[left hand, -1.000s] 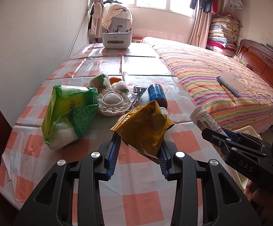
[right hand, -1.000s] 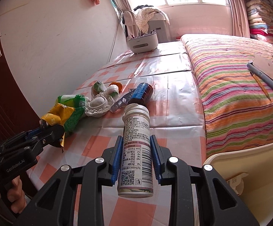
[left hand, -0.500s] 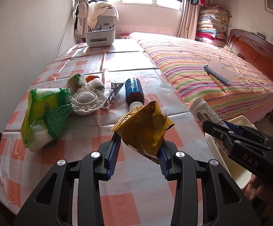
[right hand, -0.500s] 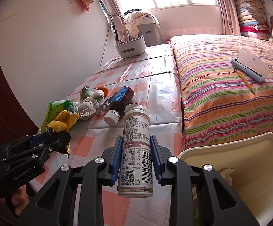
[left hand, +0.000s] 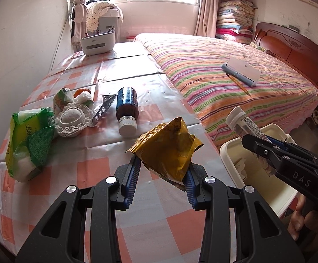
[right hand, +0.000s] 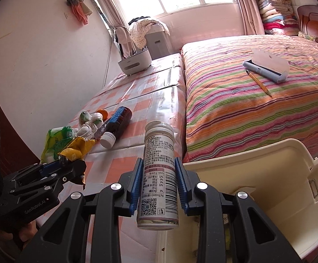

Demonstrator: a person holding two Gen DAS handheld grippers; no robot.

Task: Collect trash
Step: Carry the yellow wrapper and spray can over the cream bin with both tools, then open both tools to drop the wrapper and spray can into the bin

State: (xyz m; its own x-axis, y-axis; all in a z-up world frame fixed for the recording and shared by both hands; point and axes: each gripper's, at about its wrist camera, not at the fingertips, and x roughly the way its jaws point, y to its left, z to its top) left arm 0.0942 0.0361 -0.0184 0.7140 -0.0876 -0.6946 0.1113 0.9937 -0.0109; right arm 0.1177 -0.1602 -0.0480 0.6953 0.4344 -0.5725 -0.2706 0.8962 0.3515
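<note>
While the left gripper (left hand: 162,175) clamps a crumpled yellow wrapper (left hand: 169,151) above the checked worktop (left hand: 93,175), the right gripper (right hand: 157,184) pinches a white pill bottle (right hand: 159,175) upright, just beside the rim of a cream bin (right hand: 279,175) that stands below the worktop's edge. Farther along the worktop lie a green bag (left hand: 27,140), a lace-wrapped ball (left hand: 72,118), a blister strip (left hand: 103,110) and a brown bottle (left hand: 127,109) on its side with a white cap. Beyond them stands a white holder (left hand: 98,42), beside the striped bed (left hand: 235,87).
</note>
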